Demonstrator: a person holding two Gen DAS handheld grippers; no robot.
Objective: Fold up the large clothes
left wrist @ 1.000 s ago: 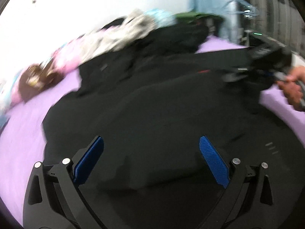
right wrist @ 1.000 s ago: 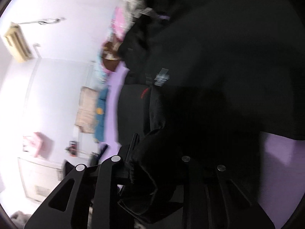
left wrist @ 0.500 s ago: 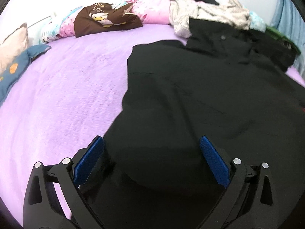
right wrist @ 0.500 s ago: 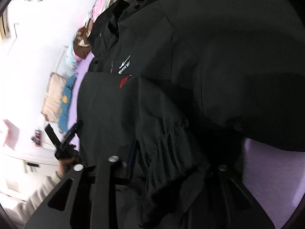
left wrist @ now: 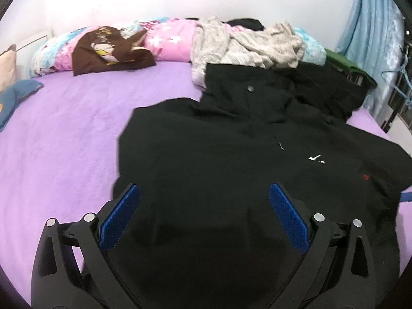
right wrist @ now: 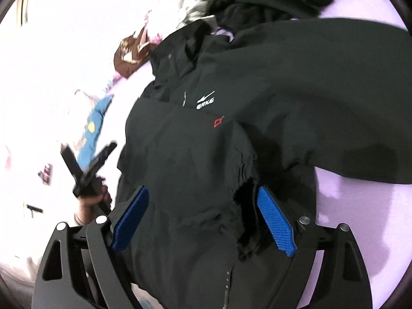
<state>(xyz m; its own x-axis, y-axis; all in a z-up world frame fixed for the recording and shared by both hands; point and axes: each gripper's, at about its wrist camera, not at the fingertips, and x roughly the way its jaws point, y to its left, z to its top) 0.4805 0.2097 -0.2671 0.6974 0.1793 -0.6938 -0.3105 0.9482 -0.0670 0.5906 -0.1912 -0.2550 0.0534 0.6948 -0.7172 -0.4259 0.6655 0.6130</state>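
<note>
I see my left gripper (left wrist: 204, 213) spread wide, holding nothing, poised over the lower part of the black jacket (left wrist: 231, 170), which lies flat on the purple bedsheet (left wrist: 64, 134) ahead of it. My right gripper (right wrist: 203, 215) also stands wide; the jacket's gathered sleeve cuff (right wrist: 244, 206) lies between its blue pads (right wrist: 275, 224), unclamped. Beyond the jacket's collar lie a grey garment (left wrist: 244, 46) and a brown one (left wrist: 108, 51).

A: The black jacket (left wrist: 231, 170)?
B: Matt, smooth woven cloth.
A: And the bed (left wrist: 64, 134)?
B: Soft purple fleece; the tool pads (left wrist: 288, 219) are ridged blue plastic
</note>
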